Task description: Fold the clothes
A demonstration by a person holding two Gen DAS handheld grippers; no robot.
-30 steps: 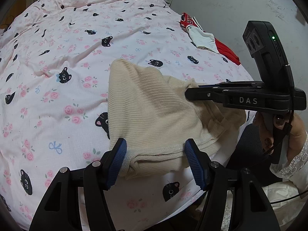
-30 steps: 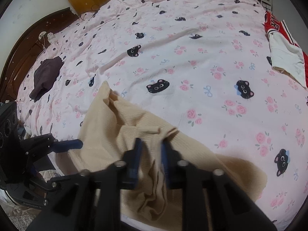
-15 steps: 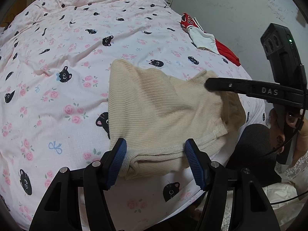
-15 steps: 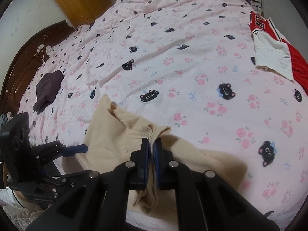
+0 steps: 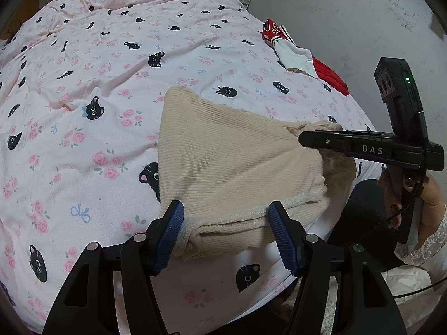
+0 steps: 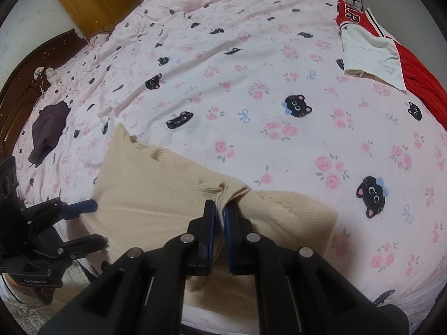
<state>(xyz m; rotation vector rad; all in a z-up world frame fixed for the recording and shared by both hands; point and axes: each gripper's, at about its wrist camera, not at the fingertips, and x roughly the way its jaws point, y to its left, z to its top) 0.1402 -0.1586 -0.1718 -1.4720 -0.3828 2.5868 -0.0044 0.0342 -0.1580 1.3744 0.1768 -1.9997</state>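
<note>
I'm losing the sweater's (image 6: 156, 192) near hem under my right gripper (image 6: 220, 217) at frame bottom; the red jersey (image 6: 413, 78) is running off the right edge.

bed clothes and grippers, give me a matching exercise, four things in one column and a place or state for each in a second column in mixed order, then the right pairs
Things:
1. beige knit
2. red and white jersey
3. dark garment
4. right gripper

Places or states:
A. bunched near the headboard, far from both grippers
B. jaws pinched on a fold of cloth
C. at the near edge of the bed, between the left gripper's open jaws
D. at the bed's far edge by the grey wall

Pairs: 1-C, 2-D, 3-A, 4-B
</note>
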